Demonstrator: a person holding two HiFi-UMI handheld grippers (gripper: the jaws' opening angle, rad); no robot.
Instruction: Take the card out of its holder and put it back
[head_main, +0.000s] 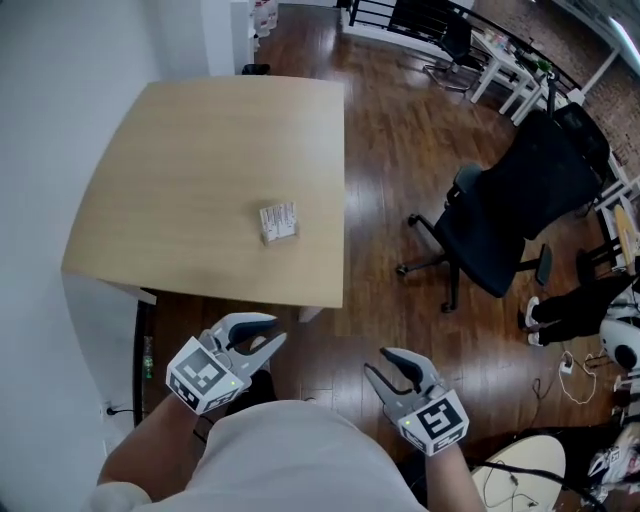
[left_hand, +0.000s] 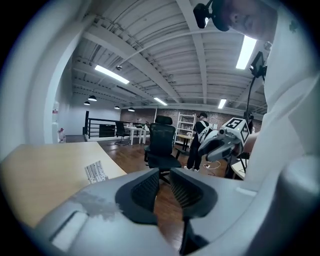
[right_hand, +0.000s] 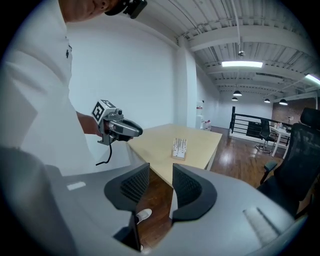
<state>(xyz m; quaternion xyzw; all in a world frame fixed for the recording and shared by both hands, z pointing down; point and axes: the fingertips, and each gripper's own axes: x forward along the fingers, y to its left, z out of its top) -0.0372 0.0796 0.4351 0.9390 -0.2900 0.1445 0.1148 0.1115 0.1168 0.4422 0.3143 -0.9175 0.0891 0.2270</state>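
A small white card holder (head_main: 279, 222) with a card in it stands on the light wooden table (head_main: 190, 150), near its front right part. It also shows in the left gripper view (left_hand: 95, 172) and the right gripper view (right_hand: 179, 148). Both grippers hang close to my body, short of the table's near edge and off the table. My left gripper (head_main: 268, 333) has a narrow gap between its pads (left_hand: 146, 189) and holds nothing. My right gripper (head_main: 377, 362) is open too, its pads (right_hand: 186, 186) apart and empty.
A black office chair (head_main: 520, 200) stands on the dark wood floor to the right of the table. A white wall runs along the table's left side. A person's legs (head_main: 565, 305) show at the far right, with cables and white gear on the floor nearby.
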